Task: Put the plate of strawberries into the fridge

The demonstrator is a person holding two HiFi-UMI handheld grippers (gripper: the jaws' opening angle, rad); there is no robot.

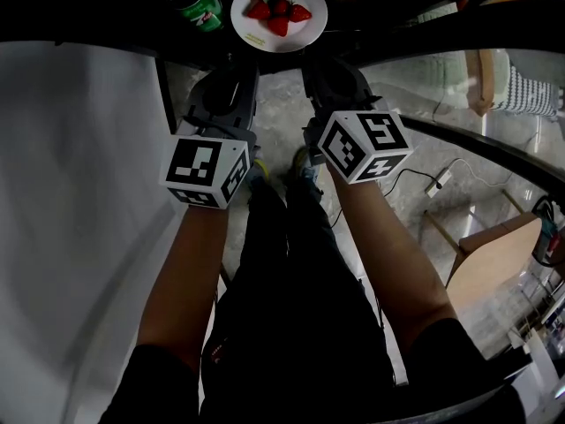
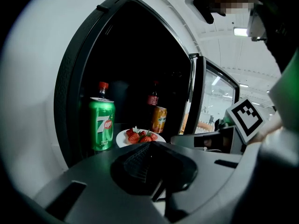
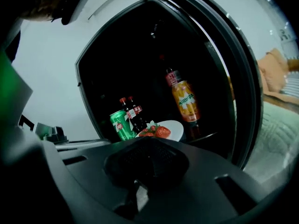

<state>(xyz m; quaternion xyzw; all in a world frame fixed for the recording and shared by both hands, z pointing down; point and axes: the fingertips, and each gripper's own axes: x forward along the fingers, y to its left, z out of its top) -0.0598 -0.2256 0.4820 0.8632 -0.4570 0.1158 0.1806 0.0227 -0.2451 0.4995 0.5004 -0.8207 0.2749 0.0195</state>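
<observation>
The left hand-held gripper (image 2: 153, 162) has its jaws closed together on nothing, held outside the fridge (image 2: 65, 92), nearer the person than the green can (image 1: 196, 3). That can is the only one of its kind. Two dark red-capped bottles (image 3: 128, 107) stand just behind it.

Just right of the can, the single white plate (image 1: 309, 29) lies on the fridge shelf, so the task looks done. It carries four or five strawberries (image 1: 278, 14).

I judge the plate light, stiff, glossy and breakable, and the fruit soft and free to roll. It is best pinched on bare rim and kept level.

One orange drink (image 3: 185, 101) stands further right of the can. The right hand-held gripper (image 3: 145, 162) is likewise shut and empty.
</observation>
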